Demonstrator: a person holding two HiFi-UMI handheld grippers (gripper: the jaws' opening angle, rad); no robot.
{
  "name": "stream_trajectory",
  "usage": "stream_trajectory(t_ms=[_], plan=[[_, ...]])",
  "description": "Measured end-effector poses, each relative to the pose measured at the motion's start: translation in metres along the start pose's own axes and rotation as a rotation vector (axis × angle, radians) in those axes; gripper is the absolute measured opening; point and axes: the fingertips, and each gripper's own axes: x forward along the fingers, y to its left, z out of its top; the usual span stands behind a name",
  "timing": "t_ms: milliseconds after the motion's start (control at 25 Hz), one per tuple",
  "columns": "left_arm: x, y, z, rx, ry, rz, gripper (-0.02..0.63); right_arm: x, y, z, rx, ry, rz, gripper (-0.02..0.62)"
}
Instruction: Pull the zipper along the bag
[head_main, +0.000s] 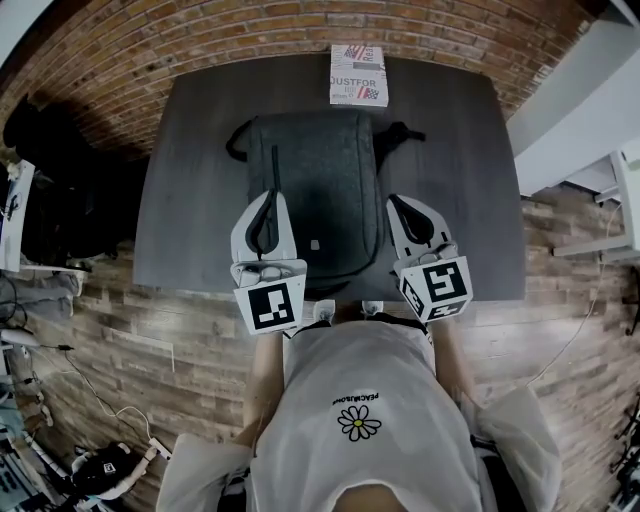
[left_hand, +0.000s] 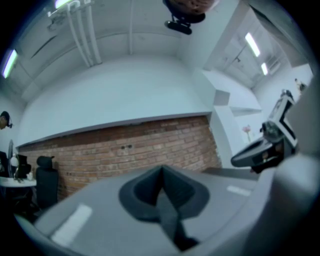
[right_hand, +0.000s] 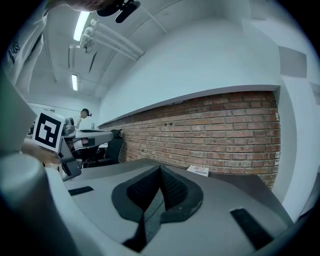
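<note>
A grey backpack (head_main: 320, 170) lies flat in the middle of a dark table (head_main: 195, 200), its top towards the far edge. My left gripper (head_main: 272, 195) hovers over the bag's left edge. Its jaws are shut with nothing between them, and it is tilted up toward the brick wall in its own view (left_hand: 161, 172). My right gripper (head_main: 394, 201) is just off the bag's right edge, also shut and empty, and it too points at the wall (right_hand: 160, 171). Neither gripper view shows the bag or its zipper. A thin dark line (head_main: 275, 165) runs down the bag's left side.
A printed booklet (head_main: 358, 75) lies at the table's far edge behind the bag and shows again in the right gripper view (right_hand: 198, 170). A brick wall (head_main: 300, 25) stands behind the table. Cables and gear (head_main: 100, 465) are on the wooden floor to the left.
</note>
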Motion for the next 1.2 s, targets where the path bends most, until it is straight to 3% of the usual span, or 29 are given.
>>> stream_trajectory(t_ms=[200, 280, 400, 600, 840, 1000, 1120, 1200], plan=[[0.015, -0.020, -0.019, 0.059, 0.085, -0.048, 0.000, 0.011, -0.019, -0.008, -0.046, 0.051, 0.049, 0.004], [0.023, -0.028, -0.024, 0.066, 0.111, -0.072, 0.000, 0.017, -0.027, -0.014, -0.076, 0.079, 0.097, 0.079], [0.035, -0.042, -0.038, 0.063, 0.160, -0.108, 0.000, 0.027, -0.040, -0.028, -0.127, 0.126, 0.166, 0.087], [0.054, -0.063, -0.073, 0.079, 0.274, -0.155, 0.000, 0.054, -0.060, -0.087, -0.230, 0.285, 0.263, 0.109], [0.069, -0.076, -0.112, 0.104, 0.380, -0.157, 0.000, 0.078, -0.061, -0.164, -0.361, 0.463, 0.352, 0.121], [0.071, -0.086, -0.142, 0.115, 0.472, -0.173, -0.002, 0.091, -0.054, -0.188, -0.366, 0.488, 0.405, 0.126], [0.072, -0.093, -0.161, 0.200, 0.517, -0.167, -0.002, 0.098, -0.050, -0.196, -0.326, 0.488, 0.440, 0.126], [0.073, -0.095, -0.163, 0.209, 0.528, -0.169, -0.002, 0.099, -0.050, -0.197, -0.301, 0.484, 0.460, 0.124]])
